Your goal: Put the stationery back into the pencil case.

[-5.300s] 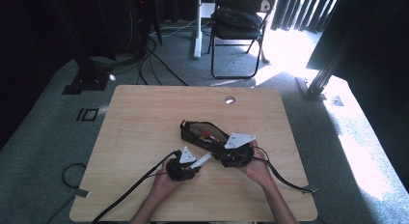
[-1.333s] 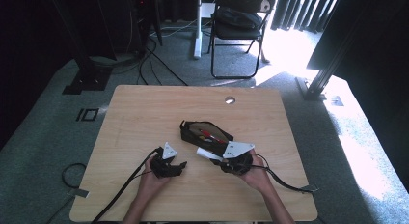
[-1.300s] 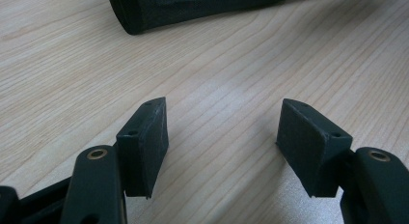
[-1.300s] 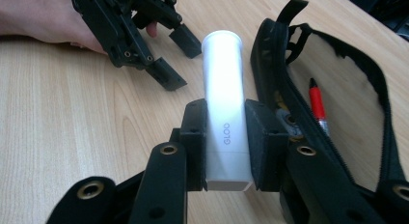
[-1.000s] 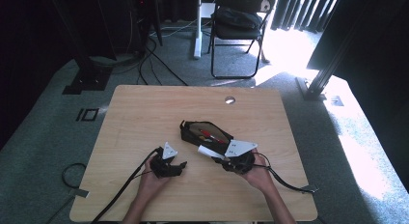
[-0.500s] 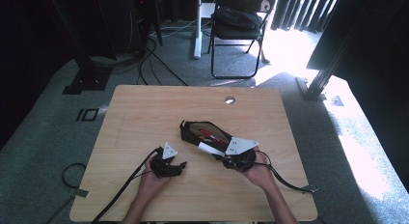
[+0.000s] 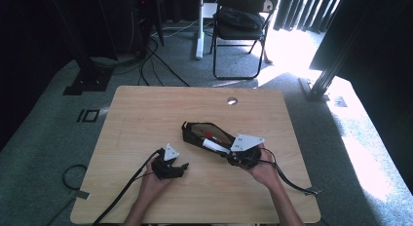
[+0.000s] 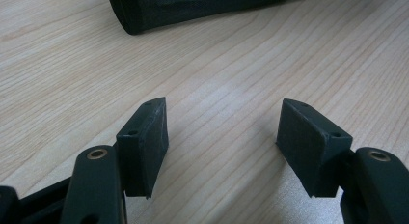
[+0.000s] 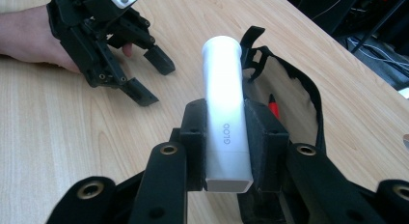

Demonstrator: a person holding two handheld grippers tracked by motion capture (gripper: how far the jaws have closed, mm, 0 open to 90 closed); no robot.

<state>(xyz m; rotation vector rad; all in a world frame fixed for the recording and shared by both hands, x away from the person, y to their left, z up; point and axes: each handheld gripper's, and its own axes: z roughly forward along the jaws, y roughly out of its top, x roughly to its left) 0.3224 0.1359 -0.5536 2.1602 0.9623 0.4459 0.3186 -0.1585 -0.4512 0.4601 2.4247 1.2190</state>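
A: What's different from a few seconds back?

B: The glue stick [image 9: 225, 118] has changed grippers. It used to sit between the two grippers, near the middle of the worktop's front half. Now the right gripper [image 9: 225, 149] has it alone, pads clamped on both sides of the white tube, and has carried it up toward the open pencil case [image 7: 207, 137].

A: And the other one?

B: The left gripper [image 8: 223, 137] has pulled away toward the front-left part of the worktop [image 7: 146, 119]. Its jaws stand apart with nothing between them, just bare wood below. It has hardly stirred over the last second.

A: Where is the tube exactly?

B: In the high view the glue stick [image 7: 215, 146] hangs at the case's near edge, its free end pointing over the opening. In the right gripper view the tube points away from the camera, with the case's black strap and a red pen [image 9: 273, 106] just beyond it on the right.

A: So what does that mean for the job?

B: I'd judge the handover is finished and the packing step is nearly there: the tube needs lowering into the case beside the pen, then releasing. It isn't inside yet.
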